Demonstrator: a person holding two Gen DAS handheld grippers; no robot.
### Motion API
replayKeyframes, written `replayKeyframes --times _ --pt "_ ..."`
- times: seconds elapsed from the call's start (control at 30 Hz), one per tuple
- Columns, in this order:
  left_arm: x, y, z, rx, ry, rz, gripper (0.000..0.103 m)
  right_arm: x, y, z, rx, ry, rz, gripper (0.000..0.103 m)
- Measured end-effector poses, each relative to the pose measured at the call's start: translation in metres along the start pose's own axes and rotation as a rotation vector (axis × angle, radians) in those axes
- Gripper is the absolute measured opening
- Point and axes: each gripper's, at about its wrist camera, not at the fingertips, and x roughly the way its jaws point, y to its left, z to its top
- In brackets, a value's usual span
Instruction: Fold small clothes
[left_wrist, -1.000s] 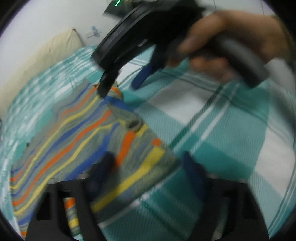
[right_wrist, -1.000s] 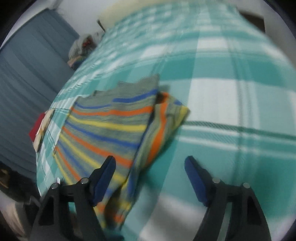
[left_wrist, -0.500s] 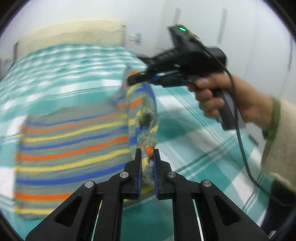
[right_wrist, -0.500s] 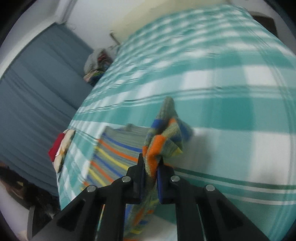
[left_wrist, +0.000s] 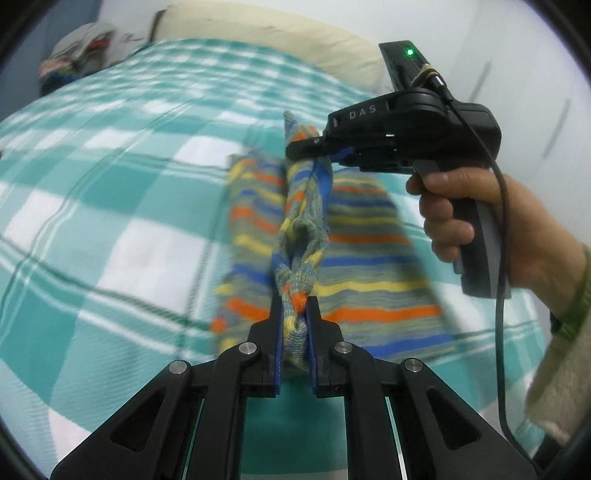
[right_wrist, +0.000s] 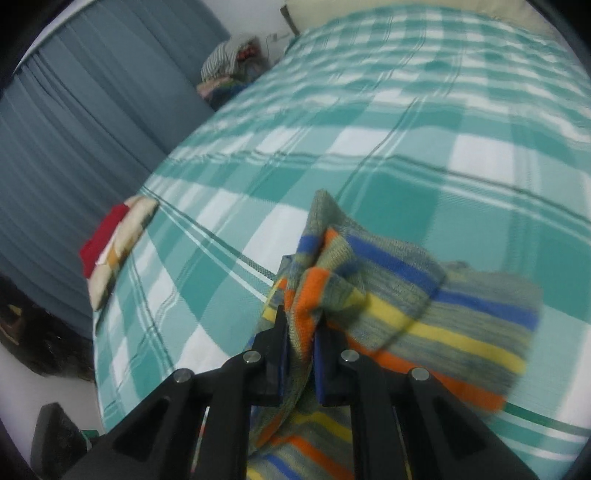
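Striped knit garment (left_wrist: 295, 236) hangs over the bed (left_wrist: 110, 206), its edge pinched between both left gripper (left_wrist: 293, 325) and right gripper (right_wrist: 301, 332) jaws; risk: thin bite slips, fold lands skewed.

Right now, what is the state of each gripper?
Left gripper: closed on the striped garment.
Right gripper: closed on the same garment.

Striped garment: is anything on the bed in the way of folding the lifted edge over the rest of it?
Nothing visible. The striped garment lies on bare blanket; the folded red cloth sits apart, at the bed's edge.
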Motion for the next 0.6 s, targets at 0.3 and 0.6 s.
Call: replayKeyframes --times 0.3,0.6 --pt "-0.014 0.017 0.014 -0.075 -0.037 -0.037 0.065 -0.011 -0.004 -0.002 0.1 -0.172 0.136 0.034" --pt "0.068 0.052 0.048 -0.137 0.129 0.01 0.046 -0.078 0.005 -0.106 -0.177 -0.032 0.009 0.034"
